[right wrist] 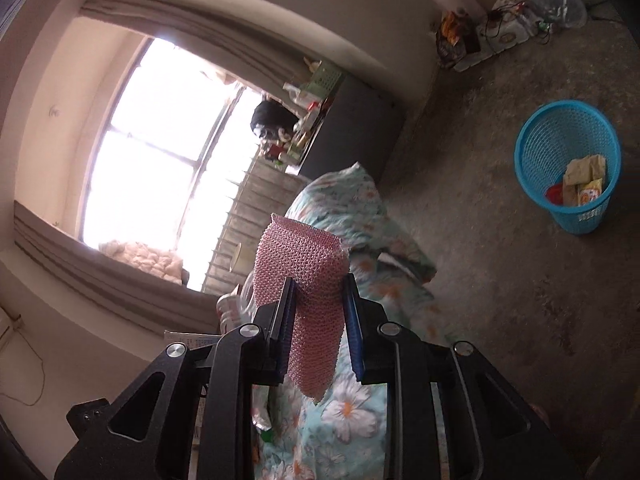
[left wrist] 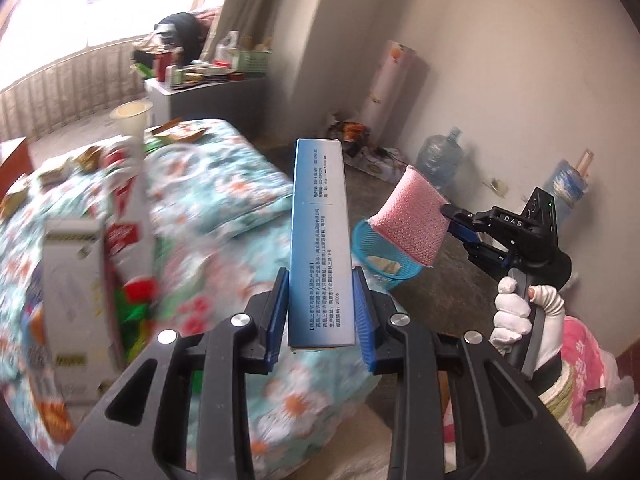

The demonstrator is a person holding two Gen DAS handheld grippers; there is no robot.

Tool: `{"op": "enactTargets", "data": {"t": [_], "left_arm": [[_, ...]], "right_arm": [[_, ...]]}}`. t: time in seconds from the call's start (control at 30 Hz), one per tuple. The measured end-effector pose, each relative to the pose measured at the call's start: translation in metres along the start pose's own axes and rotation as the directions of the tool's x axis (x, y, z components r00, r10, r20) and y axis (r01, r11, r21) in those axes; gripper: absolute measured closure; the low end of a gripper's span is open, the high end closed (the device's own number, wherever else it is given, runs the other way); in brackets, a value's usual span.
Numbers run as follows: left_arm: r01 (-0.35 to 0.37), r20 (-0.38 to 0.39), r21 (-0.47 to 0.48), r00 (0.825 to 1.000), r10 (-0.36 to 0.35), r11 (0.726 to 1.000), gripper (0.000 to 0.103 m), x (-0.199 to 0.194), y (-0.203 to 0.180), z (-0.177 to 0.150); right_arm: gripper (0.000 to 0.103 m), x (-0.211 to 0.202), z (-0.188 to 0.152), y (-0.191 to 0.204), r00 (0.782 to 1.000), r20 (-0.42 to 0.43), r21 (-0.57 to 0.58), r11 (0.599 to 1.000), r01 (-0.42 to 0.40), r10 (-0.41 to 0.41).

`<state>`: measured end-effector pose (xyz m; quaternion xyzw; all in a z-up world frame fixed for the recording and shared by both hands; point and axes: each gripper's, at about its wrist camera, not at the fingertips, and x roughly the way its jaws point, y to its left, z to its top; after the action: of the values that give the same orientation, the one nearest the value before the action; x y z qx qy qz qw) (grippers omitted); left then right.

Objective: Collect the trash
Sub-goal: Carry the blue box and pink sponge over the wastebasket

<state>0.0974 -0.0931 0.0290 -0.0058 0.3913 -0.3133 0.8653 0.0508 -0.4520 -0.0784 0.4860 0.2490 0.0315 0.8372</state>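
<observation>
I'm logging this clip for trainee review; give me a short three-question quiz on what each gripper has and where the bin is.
1. True or false: the left gripper is shut on a box.
2. What does the right gripper hold? A) pink mesh pad B) cup C) bottle
3. Fill in: the blue bin stands on the ____.

Key: 1 true. 2 A, the pad sits between its fingers. 3 floor; wrappers already lie inside.
</observation>
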Motion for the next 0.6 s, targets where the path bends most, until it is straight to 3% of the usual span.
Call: {"op": "enactTargets", "data": {"t": [0.13,0.23,0.3,0.47,0.6], "left_arm": [[0.075,-0.029,0.135,0.997,-0.072,0.988,0.074,0.046,-0.051,0.043],[0.123,-0.077,0.243,0.991,-0.107,0.962,0.074,0.098,-0.096,0.07],[0.139,-0.11,0.295,0.988,-0.111,0.945,0.074,0.14,-0.124,0.084],[0.164,-0.252,0.39,0.966,-0.066,0.906,0.074,0.264,-0.175,0.096],[0.173,-0.304,0.424,0.952,-0.041,0.889,0.074,0.346,-0.196,0.095]], "right_arm": [[0.08,-0.027,0.029,-0.035,0.991,0.121,0.06,0.997,0.058,-0.065],[0.08,-0.042,0.05,-0.071,0.969,0.193,0.122,0.983,0.134,-0.156],[0.08,-0.047,0.062,-0.099,0.942,0.227,0.166,0.963,0.212,-0.246],[0.08,-0.029,0.084,-0.165,0.892,0.194,0.272,0.896,0.351,-0.409],[0.08,0.005,0.106,-0.211,0.86,0.122,0.304,0.844,0.442,-0.495]]}}
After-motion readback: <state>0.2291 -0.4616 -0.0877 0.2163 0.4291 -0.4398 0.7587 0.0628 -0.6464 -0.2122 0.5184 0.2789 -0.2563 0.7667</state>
